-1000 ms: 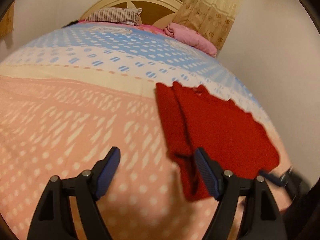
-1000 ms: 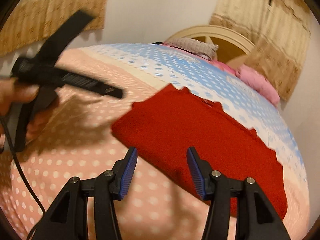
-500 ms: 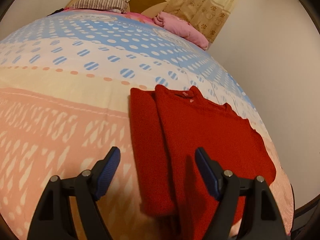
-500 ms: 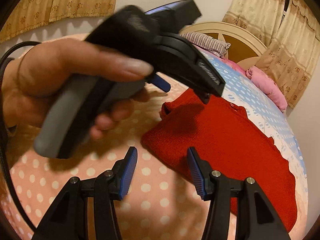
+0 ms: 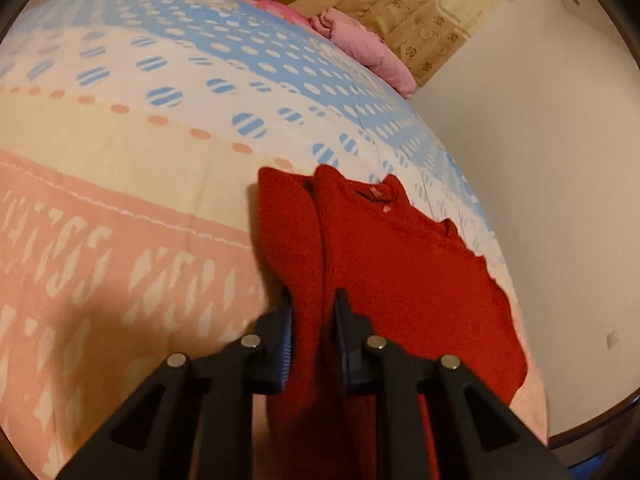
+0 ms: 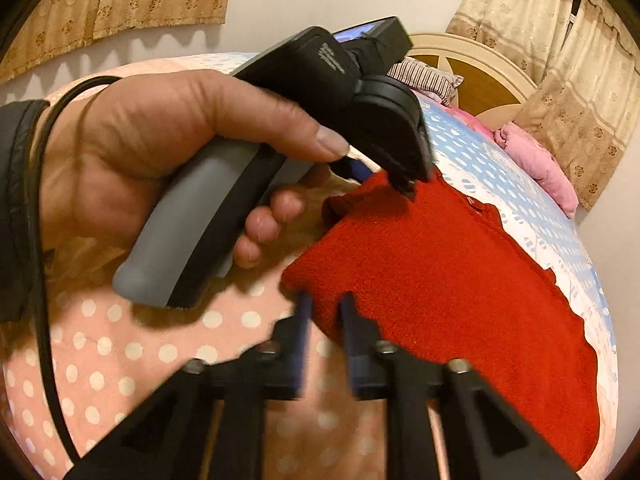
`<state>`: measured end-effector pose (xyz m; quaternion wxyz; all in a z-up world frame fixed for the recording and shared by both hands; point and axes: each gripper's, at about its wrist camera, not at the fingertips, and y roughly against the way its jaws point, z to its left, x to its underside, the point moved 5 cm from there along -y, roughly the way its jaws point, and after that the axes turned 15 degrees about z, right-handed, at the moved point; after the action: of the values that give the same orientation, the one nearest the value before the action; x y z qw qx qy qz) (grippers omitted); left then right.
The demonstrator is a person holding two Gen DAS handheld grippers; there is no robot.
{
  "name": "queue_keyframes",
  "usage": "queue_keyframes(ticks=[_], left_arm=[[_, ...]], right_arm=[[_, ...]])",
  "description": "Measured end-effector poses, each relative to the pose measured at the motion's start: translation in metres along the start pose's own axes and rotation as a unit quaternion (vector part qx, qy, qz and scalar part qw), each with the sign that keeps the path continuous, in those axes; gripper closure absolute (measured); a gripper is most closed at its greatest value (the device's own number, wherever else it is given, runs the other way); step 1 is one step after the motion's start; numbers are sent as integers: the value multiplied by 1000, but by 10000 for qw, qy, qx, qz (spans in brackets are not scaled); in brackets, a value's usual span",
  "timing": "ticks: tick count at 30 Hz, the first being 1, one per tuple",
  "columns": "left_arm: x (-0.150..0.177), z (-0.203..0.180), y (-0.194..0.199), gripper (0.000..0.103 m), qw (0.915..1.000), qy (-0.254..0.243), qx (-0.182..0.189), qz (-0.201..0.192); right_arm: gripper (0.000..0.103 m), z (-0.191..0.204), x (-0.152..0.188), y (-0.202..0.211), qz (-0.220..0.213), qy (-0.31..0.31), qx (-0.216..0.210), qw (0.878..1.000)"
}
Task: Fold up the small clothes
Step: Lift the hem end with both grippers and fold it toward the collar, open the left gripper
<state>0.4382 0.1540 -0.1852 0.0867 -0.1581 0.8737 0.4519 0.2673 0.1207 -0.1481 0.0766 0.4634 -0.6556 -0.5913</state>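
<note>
Left wrist view shows the left hand-held gripper (image 5: pixel 313 312) with its fingers pressed together on the sleeve (image 5: pixel 288 240) of the red sweater (image 5: pixel 408 272), which lies flat on the bed (image 5: pixel 120 168) near its right edge. In the right wrist view, the right hand-held gripper (image 6: pixel 323 320) pinches the lower corner of the same garment. Probably both hold one side so that it can be folded over the middle.

Red sweater (image 5: pixel 404 276) on pink, cream, blue dotted bedspread (image 5: pixel 120 184)
</note>
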Motion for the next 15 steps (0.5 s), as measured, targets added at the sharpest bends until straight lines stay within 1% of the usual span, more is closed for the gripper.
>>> queue_keyframes(ticks=[3, 9, 12, 15], left_arm=[[0, -1, 1, 85, 10000, 59, 17, 7], [-4, -6, 10, 86, 9992, 339, 234, 0], [-7, -15, 16, 86, 9985, 407, 364, -14], [-9, -28, 19, 86, 9985, 365, 405, -44]], right_arm=[[97, -4, 1, 4, -78, -100, -135, 9998], [98, -17, 5, 19, -338, -450, -434, 9975], [98, -31, 10, 25, -461, -677, -632, 9946], [99, -47, 18, 32, -577, -941, -737, 9911]])
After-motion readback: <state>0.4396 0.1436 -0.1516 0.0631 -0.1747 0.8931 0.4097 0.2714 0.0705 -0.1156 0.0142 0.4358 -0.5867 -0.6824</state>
